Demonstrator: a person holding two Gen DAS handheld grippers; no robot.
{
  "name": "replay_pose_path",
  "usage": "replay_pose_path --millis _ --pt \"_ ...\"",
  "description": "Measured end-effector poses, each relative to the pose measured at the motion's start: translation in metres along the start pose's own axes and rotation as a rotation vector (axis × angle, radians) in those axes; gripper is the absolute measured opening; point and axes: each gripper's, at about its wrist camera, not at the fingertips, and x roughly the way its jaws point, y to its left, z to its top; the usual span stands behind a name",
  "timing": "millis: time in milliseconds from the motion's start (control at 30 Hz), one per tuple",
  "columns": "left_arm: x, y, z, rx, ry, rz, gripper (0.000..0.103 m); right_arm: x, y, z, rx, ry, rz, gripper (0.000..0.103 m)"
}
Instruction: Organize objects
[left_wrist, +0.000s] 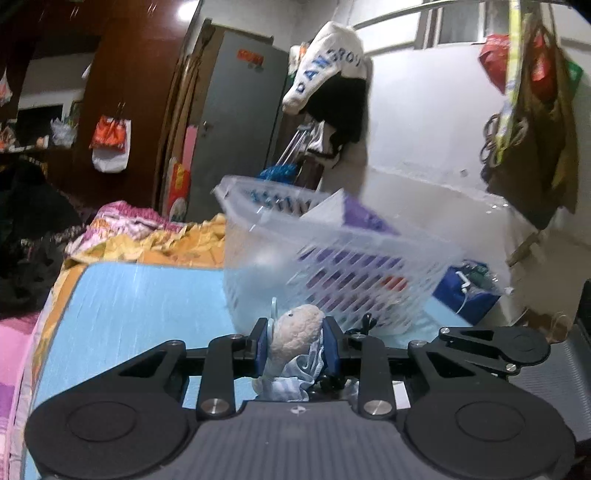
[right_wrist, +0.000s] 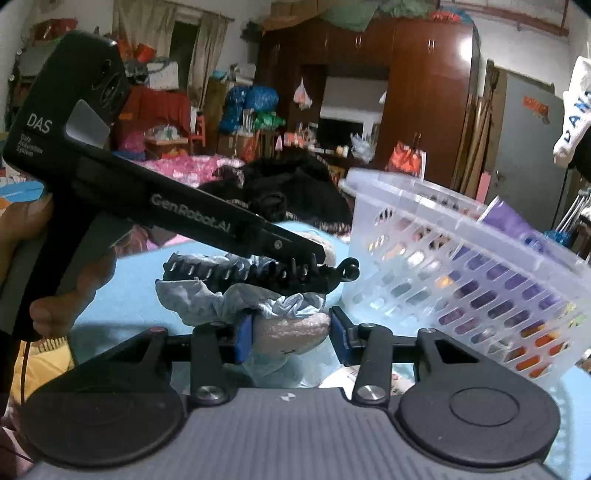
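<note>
A beige plush toy (left_wrist: 299, 328) wrapped in a pale blue scrunchie (left_wrist: 295, 387) sits between the blue pads of my left gripper (left_wrist: 298, 349), which is shut on it. From the right wrist view, the left gripper (right_wrist: 314, 258) reaches in from the left, with a black hair claw (right_wrist: 258, 275) right under its fingers. Below it my right gripper (right_wrist: 291, 334) has both pads against the same plush toy (right_wrist: 291, 330). A translucent slotted basket (left_wrist: 332, 258), tilted, stands just beyond on the light blue mat (left_wrist: 147, 314). It holds a purple packet (left_wrist: 362, 218).
A hand (right_wrist: 55, 295) holds the left gripper's handle. Crumpled yellow and pink bedding (left_wrist: 155, 232) and dark clothes (right_wrist: 295, 192) lie past the mat. A white wall and hanging bags (left_wrist: 528, 129) are behind the basket (right_wrist: 461, 266). A blue box (left_wrist: 469, 291) sits to its right.
</note>
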Motion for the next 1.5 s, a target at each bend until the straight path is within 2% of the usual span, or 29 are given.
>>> replay_pose_path --millis 200,433,600,733,1067,1333,1400,1433,1467,1500 --pt "-0.026 -0.046 0.027 0.090 -0.080 -0.015 0.034 -0.039 0.000 0.016 -0.023 -0.095 -0.040 0.046" --pt "-0.031 -0.110 0.085 0.245 -0.179 -0.038 0.035 -0.075 -0.034 0.054 -0.012 -0.205 -0.137 0.046" --pt "-0.013 -0.142 0.118 0.346 -0.227 -0.055 0.035 -0.072 -0.067 0.081 0.014 -0.240 -0.218 0.046" --pt "0.008 -0.147 0.130 0.371 -0.222 -0.064 0.035 -0.055 -0.083 0.085 0.036 -0.229 -0.253 0.046" --pt "0.053 -0.115 0.136 0.311 -0.195 -0.049 0.035 -0.030 -0.095 0.069 0.090 -0.186 -0.282 0.046" --pt "0.080 -0.081 0.132 0.206 -0.172 -0.031 0.037 -0.006 -0.092 0.062 0.074 -0.125 -0.312 0.047" --pt "0.085 -0.072 0.132 0.166 -0.178 -0.022 0.041 -0.001 -0.091 0.060 0.062 -0.120 -0.327 0.052" --pt "0.087 -0.066 0.132 0.135 -0.178 -0.009 0.049 0.002 -0.091 0.060 0.055 -0.112 -0.333 0.055" --pt "0.090 -0.061 0.132 0.110 -0.169 0.007 0.064 0.005 -0.089 0.059 0.045 -0.102 -0.344 0.063" --pt "0.092 -0.056 0.131 0.095 -0.163 0.041 0.072 0.006 -0.089 0.058 0.035 -0.093 -0.368 0.070"
